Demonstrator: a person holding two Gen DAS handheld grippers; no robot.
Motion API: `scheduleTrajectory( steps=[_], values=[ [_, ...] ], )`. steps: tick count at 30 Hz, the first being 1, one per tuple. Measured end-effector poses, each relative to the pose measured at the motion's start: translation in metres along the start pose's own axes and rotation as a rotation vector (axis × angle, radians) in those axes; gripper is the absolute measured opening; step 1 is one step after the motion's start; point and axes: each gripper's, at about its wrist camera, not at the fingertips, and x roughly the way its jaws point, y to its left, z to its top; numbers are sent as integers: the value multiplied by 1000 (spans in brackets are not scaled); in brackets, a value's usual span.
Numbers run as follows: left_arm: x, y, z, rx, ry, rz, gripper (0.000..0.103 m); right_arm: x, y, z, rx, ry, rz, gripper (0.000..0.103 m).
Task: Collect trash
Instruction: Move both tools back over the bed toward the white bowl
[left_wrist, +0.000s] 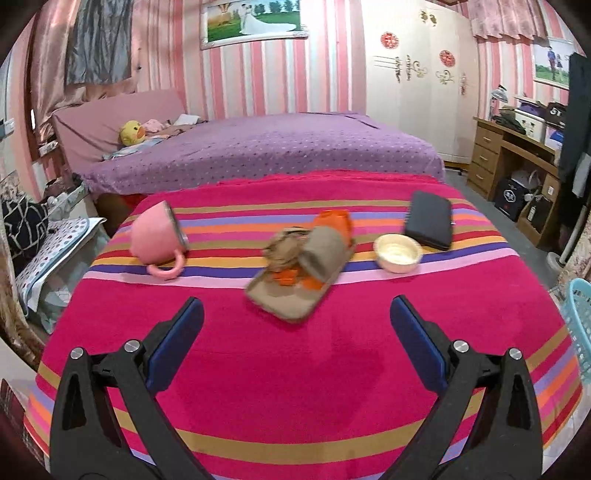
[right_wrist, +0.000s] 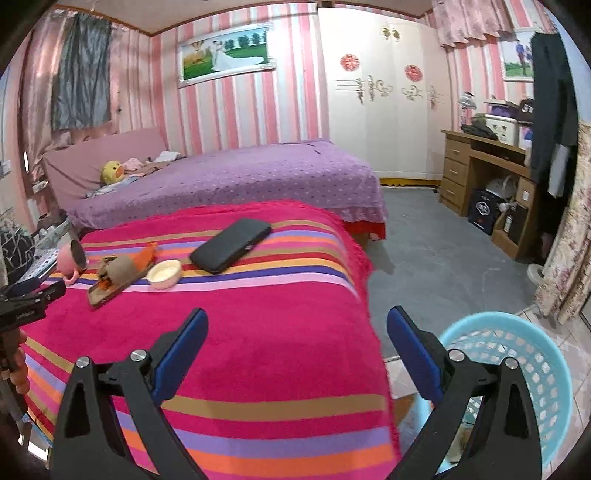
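Trash (left_wrist: 301, 273), brown-orange wrappers, sits mid-desk (left_wrist: 295, 369) between pink cup (left_wrist: 157, 236) and bowl (left_wrist: 398, 253). Only my right view shows most of the blue basket (right_wrist: 517, 369). Left hand-held gripper (left_wrist: 297, 314) spread, empty; right hand-held gripper (right_wrist: 297, 325) spread, empty.

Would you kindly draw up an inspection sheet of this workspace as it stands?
Surface: striped blanket over the table.
Job's things: brown and orange scraps piled mid-table on a brownish flat piece; blue basket on the floor at the right.
Clutter: pink mug lying on its side; cream bowl; black case.
Grippers: left gripper open, empty; right gripper open, empty.
Cables: nothing seen.
Surroundings: purple bed, wardrobe, wooden desk.
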Motion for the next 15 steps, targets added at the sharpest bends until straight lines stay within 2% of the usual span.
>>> scheduleTrajectory(
  steps=[7,15],
  values=[
    [14,34,2,-32,22,24,97,25,43,5,-53,39,41,95],
    [29,54,7,-49,34,31,97,61,90,5,-108,81,65,95]
  ],
)
